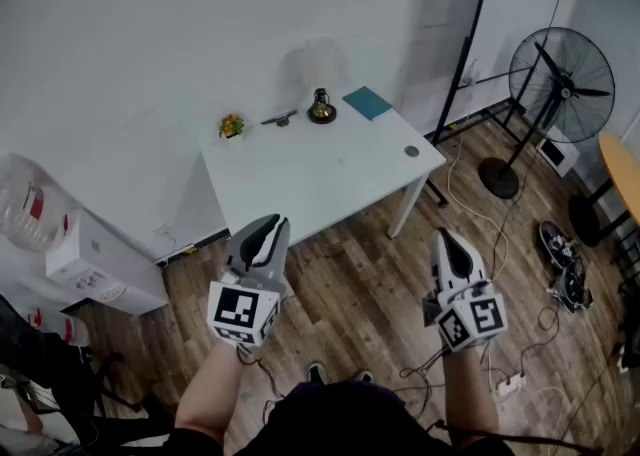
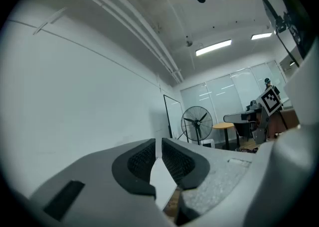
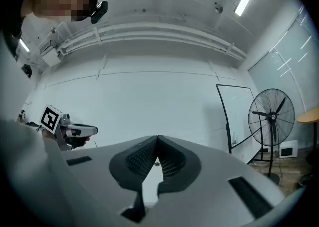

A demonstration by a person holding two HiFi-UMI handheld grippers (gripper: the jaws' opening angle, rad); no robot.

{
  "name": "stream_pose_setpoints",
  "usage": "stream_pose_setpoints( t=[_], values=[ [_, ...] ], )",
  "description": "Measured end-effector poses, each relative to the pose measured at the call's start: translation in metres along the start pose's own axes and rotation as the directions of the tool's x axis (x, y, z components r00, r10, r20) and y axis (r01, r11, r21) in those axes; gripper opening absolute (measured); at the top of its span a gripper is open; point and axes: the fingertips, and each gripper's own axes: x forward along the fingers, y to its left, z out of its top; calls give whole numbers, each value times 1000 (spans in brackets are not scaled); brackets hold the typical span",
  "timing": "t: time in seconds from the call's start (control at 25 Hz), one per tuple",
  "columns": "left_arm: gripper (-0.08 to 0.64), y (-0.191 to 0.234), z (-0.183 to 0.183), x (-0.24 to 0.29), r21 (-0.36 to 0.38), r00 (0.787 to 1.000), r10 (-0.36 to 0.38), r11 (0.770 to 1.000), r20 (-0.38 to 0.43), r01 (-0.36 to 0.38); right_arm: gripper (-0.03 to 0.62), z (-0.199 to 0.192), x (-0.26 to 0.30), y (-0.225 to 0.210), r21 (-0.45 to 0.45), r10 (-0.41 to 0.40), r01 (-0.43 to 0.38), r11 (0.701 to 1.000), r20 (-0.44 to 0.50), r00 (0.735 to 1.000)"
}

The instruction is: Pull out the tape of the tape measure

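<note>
A white table [image 1: 330, 179] stands ahead against the wall. Along its far edge lie a small yellow-green item [image 1: 232, 126], a thin dark item [image 1: 280, 118], a round dark-and-brass object [image 1: 321, 107] and a teal pad [image 1: 368, 102]. A small grey disc [image 1: 412, 151] sits near the right edge. I cannot tell which of these is the tape measure. My left gripper [image 1: 268, 229] [image 2: 158, 140] hangs over the floor before the table, jaws a narrow slit apart with nothing between them. My right gripper [image 1: 447, 241] [image 3: 157, 139] is shut and empty, level with it.
A pedestal fan [image 1: 560, 84] and a black-framed board [image 1: 490, 24] stand right of the table. A water dispenser [image 1: 95, 259] is at the left. Shoes [image 1: 565, 259], cables and a power strip [image 1: 510, 384] lie on the wooden floor. A round wooden table [image 1: 625, 169] shows at the right edge.
</note>
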Motion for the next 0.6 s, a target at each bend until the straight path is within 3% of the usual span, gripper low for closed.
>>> stream_pose_setpoints(
  t=[0.24,0.6],
  values=[
    [41,-20,8,-31,-25,999,9,1000,-48,-10,5,17,-26,14,-27,27,-27,999,3,1000],
    [41,-17,11,-45,-27,998,60,998,-9,-61,8,12,-27,15,-66,36,-36,997,0,999]
  ],
)
